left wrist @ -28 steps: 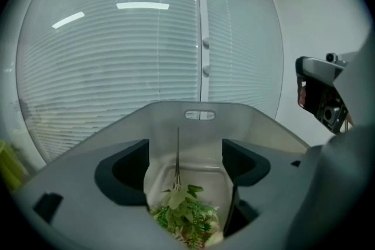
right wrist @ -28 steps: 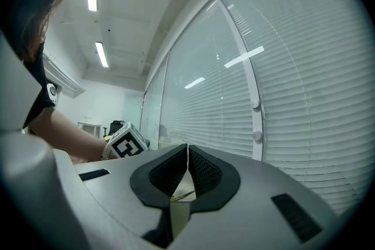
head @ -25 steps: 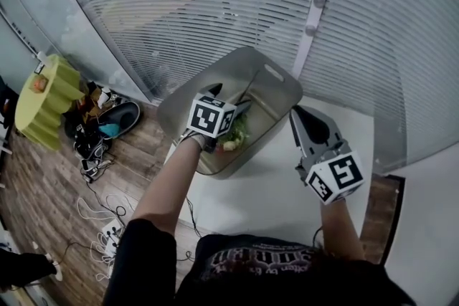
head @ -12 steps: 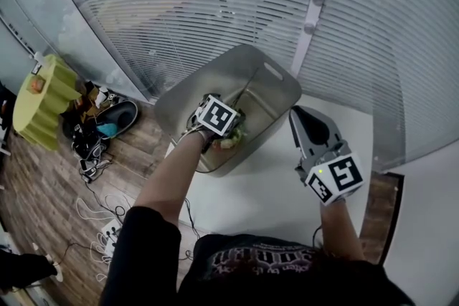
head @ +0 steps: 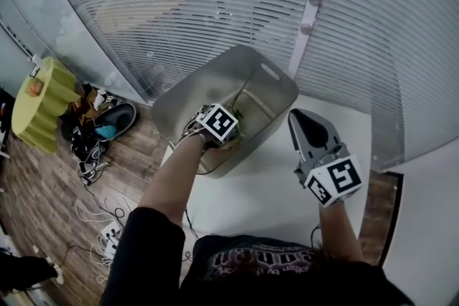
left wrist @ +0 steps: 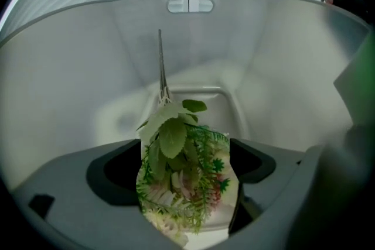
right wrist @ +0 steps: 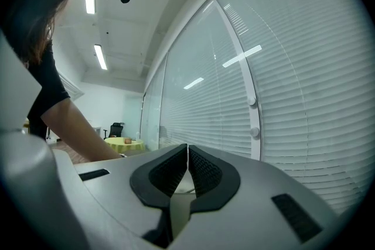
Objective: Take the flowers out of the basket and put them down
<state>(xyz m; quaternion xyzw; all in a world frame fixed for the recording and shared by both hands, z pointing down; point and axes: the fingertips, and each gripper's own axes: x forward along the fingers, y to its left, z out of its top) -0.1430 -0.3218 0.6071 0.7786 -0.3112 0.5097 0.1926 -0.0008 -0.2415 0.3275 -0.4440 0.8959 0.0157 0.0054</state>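
lying in grey basket, leafy green flowers, thin stem

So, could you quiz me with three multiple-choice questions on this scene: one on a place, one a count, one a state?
1. Where does the bunch of green-leaved artificial flowers lie? A on the white tabletop; B inside the pale grey plastic basket; C on the floor.
2. How many grippers reach into the basket? A none; B one; C two.
3. How do the jaws of the right gripper stand? A together, empty; B wide apart; C clamped on flowers.
Key: B, basket walls surround the flowers; B, only the left gripper is inside, jaws just been opening, flowers between them; A, its pads meet.
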